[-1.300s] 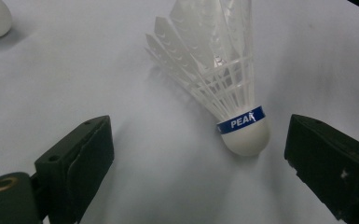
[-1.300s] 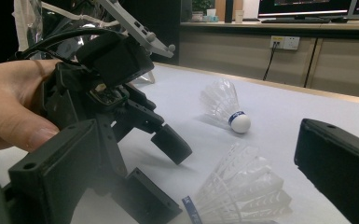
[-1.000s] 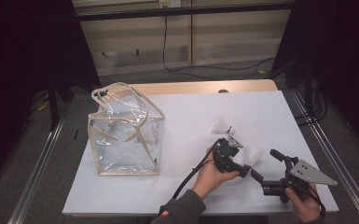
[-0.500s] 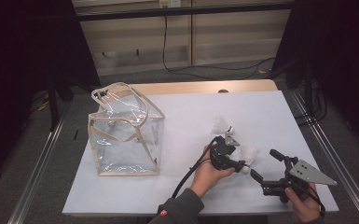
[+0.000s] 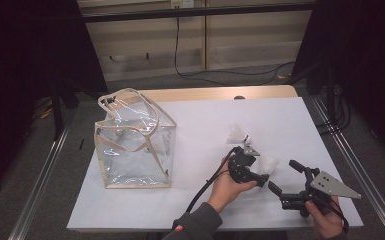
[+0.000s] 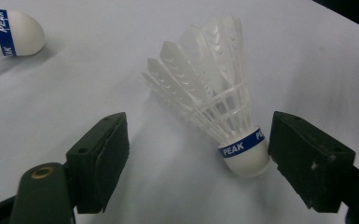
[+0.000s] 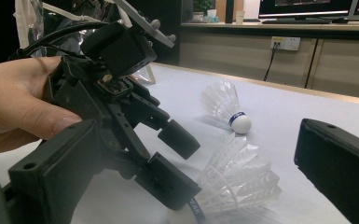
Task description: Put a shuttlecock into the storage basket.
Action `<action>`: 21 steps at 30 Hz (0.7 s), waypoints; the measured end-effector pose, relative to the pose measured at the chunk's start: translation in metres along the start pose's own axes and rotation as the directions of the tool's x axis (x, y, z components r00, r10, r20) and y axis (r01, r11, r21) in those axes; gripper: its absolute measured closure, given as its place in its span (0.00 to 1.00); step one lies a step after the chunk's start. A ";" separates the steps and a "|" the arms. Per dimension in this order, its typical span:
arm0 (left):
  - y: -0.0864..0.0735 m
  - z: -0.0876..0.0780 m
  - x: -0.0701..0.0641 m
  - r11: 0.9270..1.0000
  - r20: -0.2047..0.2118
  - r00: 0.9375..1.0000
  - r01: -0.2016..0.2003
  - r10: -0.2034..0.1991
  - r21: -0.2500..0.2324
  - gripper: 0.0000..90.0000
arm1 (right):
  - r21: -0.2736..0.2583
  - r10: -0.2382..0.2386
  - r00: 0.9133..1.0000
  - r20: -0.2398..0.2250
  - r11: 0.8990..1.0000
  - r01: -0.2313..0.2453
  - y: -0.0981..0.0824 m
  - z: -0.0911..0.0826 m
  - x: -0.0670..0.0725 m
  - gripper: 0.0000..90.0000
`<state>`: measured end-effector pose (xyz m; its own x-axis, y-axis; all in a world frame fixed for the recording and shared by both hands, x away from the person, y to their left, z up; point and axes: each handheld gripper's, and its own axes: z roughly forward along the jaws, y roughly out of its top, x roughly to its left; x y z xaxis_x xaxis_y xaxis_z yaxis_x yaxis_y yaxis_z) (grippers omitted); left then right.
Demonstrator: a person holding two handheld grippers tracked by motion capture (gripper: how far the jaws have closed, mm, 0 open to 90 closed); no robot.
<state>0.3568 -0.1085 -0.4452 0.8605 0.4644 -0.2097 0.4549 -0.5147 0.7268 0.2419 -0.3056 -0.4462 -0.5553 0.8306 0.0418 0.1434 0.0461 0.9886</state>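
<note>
1. The bag (image 5: pixel 135 145) is sitting at nine o'clock, well apart.
2. The left gripper (image 6: pixel 196 158), having just been opening, is straddling the shuttlecock (image 6: pixel 214 102), one pad touching its cork.
3. The right gripper (image 5: pixel 285 180) is gaping, empty.
4. Light, fragile feathers; I'd be pinching the cork.

The white table (image 5: pixel 300 120) carries 2 shuttlecocks (image 5: pixel 236 134) (image 5: pixel 269 165) and a clear bag (image 5: pixel 132 145).

black tongs (image 5: pixel 266 178) — grey plate, dark sleeve (image 5: pixel 198 226)
</note>
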 end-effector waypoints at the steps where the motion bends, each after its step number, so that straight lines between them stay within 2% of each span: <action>1: 0.001 0.000 0.000 1.000 0.002 1.000 -0.009 0.009 -0.001 0.27 | 0.000 0.000 1.000 0.000 1.000 0.000 0.000 0.000 0.000 0.00; 5: 0.001 0.001 -0.002 1.000 0.011 1.000 -0.013 0.013 -0.003 0.31 | -0.002 -0.001 1.000 0.002 1.000 0.001 0.000 0.000 -0.001 0.00; 10: 0.001 0.004 -0.005 1.000 0.034 0.999 -0.014 0.014 0.010 0.23 | -0.003 0.000 1.000 0.002 1.000 0.000 0.000 0.000 0.000 0.00; 12: 0.001 0.007 -0.007 1.000 0.035 0.999 -0.013 0.013 0.006 0.23 | -0.004 0.003 1.000 0.001 1.000 -0.003 0.000 0.000 0.000 0.00; 15: 0.001 0.010 -0.008 1.000 0.032 0.999 -0.021 0.021 0.005 0.28 | -0.001 0.002 1.000 0.000 1.000 -0.002 0.000 -0.001 0.000 0.00; 16: 0.001 0.011 -0.008 0.999 0.014 0.999 -0.033 0.033 0.015 0.31 | 0.000 0.000 1.000 0.000 1.000 0.000 0.000 -0.001 -0.001 0.00; 17: 0.001 0.011 -0.008 0.999 0.005 0.999 -0.032 0.032 0.017 0.36 | -0.001 0.003 1.000 0.001 1.000 -0.003 0.000 -0.001 -0.001 0.00; 18: 0.001 0.010 -0.007 1.000 0.009 1.000 -0.028 0.028 0.013 0.37 | -0.001 0.005 1.000 0.001 1.000 -0.005 0.000 -0.001 -0.001 0.00; 21: 0.002 0.006 -0.004 0.999 -0.001 0.999 -0.044 0.044 0.007 0.51 | -0.003 0.000 1.000 0.002 1.000 0.000 0.000 -0.001 -0.001 0.00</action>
<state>0.3553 -0.1155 -0.4469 0.8795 0.4419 -0.1765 0.4178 -0.5397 0.7308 0.2416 -0.3069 -0.4458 -0.5540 0.8315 0.0415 0.1407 0.0443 0.9891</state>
